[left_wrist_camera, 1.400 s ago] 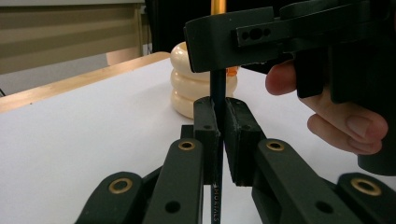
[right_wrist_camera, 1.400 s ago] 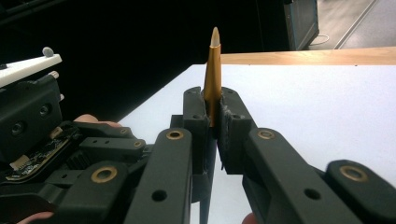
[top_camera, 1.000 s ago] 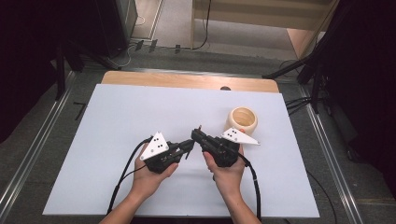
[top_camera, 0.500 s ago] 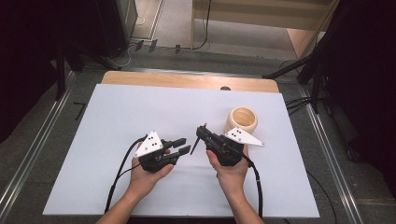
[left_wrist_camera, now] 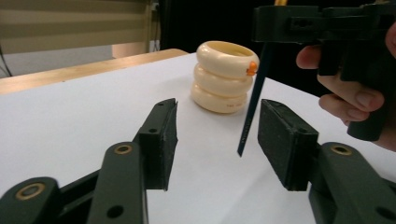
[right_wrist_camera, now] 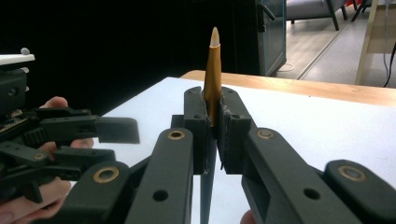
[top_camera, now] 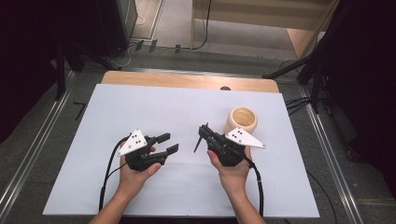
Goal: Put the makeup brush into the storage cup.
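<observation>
My right gripper (top_camera: 204, 132) is shut on a pen (top_camera: 198, 143) with a gold upper part (right_wrist_camera: 213, 70) and a dark lower shaft (left_wrist_camera: 254, 93). The pen stands nearly upright, its lower tip just above the white mat. My left gripper (top_camera: 170, 143) is to the left of the pen and points at it. Its jaws have just been opening, and the pads (left_wrist_camera: 163, 135) touch nothing. The pen's tip hangs a short way ahead of them. A cream ribbed holder (top_camera: 241, 120) stands just right of the right gripper.
The white mat (top_camera: 140, 107) covers most of the wooden table (top_camera: 187, 80). Metal rails run along both sides of the table. Cables trail from each gripper toward the near edge.
The left gripper has drawn back to the left, away from the pen and the right gripper, and its jaws have opened. The right gripper has kept still with the pen.
</observation>
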Motion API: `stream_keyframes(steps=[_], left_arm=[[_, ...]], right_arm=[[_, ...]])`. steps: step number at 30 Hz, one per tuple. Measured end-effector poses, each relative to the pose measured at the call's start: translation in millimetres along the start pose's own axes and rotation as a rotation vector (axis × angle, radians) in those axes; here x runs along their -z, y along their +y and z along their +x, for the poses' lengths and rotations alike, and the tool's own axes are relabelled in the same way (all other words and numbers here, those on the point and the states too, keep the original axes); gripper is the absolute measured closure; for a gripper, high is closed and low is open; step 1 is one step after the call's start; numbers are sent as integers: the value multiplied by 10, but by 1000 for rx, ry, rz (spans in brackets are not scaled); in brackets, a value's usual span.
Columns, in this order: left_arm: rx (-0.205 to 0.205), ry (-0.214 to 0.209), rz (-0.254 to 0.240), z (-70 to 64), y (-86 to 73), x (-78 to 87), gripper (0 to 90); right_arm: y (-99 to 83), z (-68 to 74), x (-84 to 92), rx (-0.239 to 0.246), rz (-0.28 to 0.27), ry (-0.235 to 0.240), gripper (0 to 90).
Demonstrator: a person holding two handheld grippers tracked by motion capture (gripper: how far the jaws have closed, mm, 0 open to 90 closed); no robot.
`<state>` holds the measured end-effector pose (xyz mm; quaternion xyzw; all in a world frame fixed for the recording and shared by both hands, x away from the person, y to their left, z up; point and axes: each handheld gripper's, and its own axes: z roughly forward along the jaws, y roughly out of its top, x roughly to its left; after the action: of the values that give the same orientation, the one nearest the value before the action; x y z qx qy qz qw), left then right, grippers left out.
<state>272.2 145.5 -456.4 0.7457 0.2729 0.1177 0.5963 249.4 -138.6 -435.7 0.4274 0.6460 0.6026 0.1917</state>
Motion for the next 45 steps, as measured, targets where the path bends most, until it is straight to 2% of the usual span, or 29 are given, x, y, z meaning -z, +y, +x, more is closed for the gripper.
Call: stream_keyframes(steps=[6,8,16,20,23,24,26,27,34,45], left_arm=[[9,38,12,75,-21,109,378],[25,32,17,111,-36,134,357],[38,85,44,210,-81,214,173],[36,117,36,259,-97,278,94],[51,135,38,292,-111,316,36],[68,125,37,318,-122,341,20],[73,144,31,352,-142,387,1],[77,140,29,365,-147,404,1],[61,160,27,418,-191,534,0],[49,198,47,474,-272,706,0]], right_arm=[[16,-18,23,17,-9,-10,847],[19,-29,27,18,-10,-13,847],[37,-71,48,27,-19,-26,847],[44,-101,57,25,-24,-35,847],[48,-125,62,29,-23,-39,847],[50,-129,64,26,-23,-42,847],[54,-137,65,30,-24,-43,847],[59,-144,68,33,-24,-45,847],[94,-192,80,34,-31,-57,847],[170,-284,114,46,-44,-84,847]])
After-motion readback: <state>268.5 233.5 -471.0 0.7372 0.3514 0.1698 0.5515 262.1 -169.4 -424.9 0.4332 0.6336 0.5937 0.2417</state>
